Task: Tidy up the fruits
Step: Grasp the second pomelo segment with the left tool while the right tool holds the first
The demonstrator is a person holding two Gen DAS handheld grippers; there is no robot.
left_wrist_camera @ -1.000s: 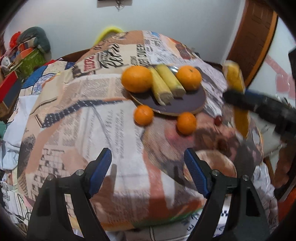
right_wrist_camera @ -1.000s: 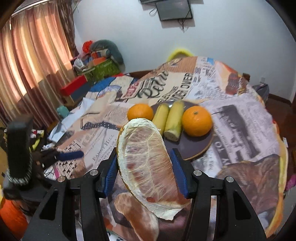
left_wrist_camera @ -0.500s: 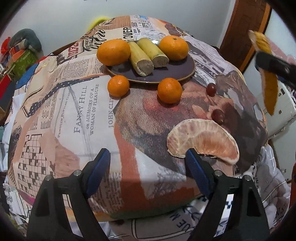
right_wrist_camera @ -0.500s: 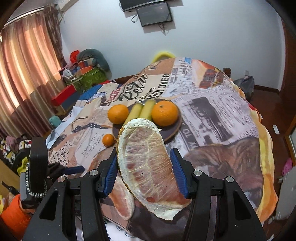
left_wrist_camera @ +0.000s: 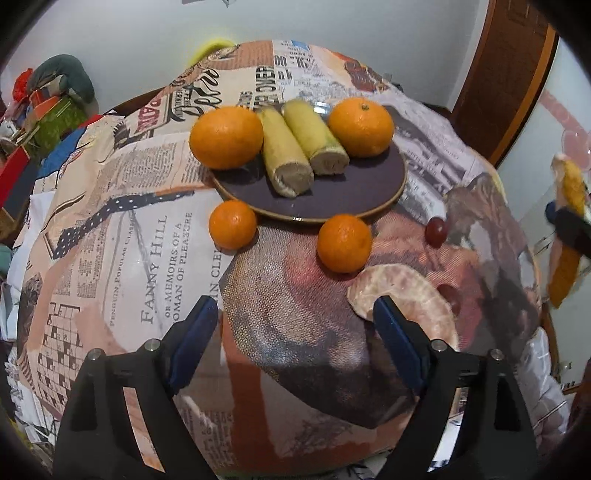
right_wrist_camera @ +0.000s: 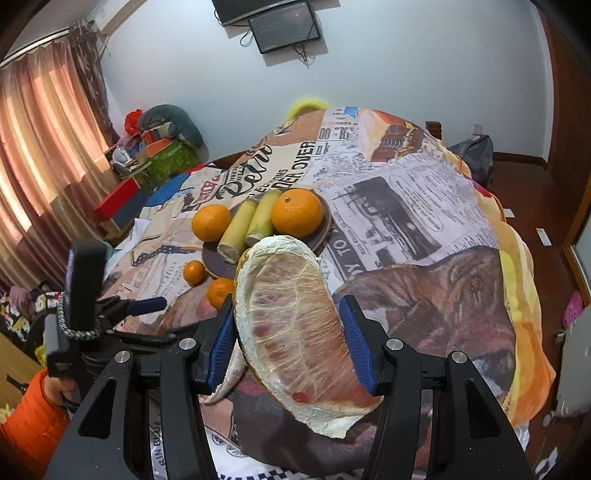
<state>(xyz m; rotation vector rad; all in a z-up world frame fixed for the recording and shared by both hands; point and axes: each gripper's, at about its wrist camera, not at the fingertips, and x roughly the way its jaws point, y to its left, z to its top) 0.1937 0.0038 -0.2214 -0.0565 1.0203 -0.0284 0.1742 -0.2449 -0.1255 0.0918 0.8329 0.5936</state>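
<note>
A dark round plate [left_wrist_camera: 354, 188] holds two large oranges [left_wrist_camera: 226, 136] and two pale sugarcane pieces [left_wrist_camera: 286, 158]. Two small tangerines [left_wrist_camera: 232, 224] and a red grape [left_wrist_camera: 436, 230] lie in front of it on the newspaper-print tablecloth. A peeled pomelo wedge [left_wrist_camera: 410, 299] lies on the cloth by the right finger of my left gripper [left_wrist_camera: 295, 343], which is open and empty. My right gripper [right_wrist_camera: 288, 343] is shut on a second pomelo wedge [right_wrist_camera: 295, 332] and holds it above the table's near right edge; it also shows in the left wrist view [left_wrist_camera: 570, 229].
The round table [right_wrist_camera: 424, 229] drops off on all sides. Boxes and cushions [right_wrist_camera: 155, 155] are piled at the far left by the curtains. A wooden door [left_wrist_camera: 509, 74] stands at the far right, and a screen [right_wrist_camera: 284, 26] hangs on the wall.
My left gripper has moved forward and lower toward the plate and the lying pomelo wedge. My right gripper has lifted back with its wedge still held.
</note>
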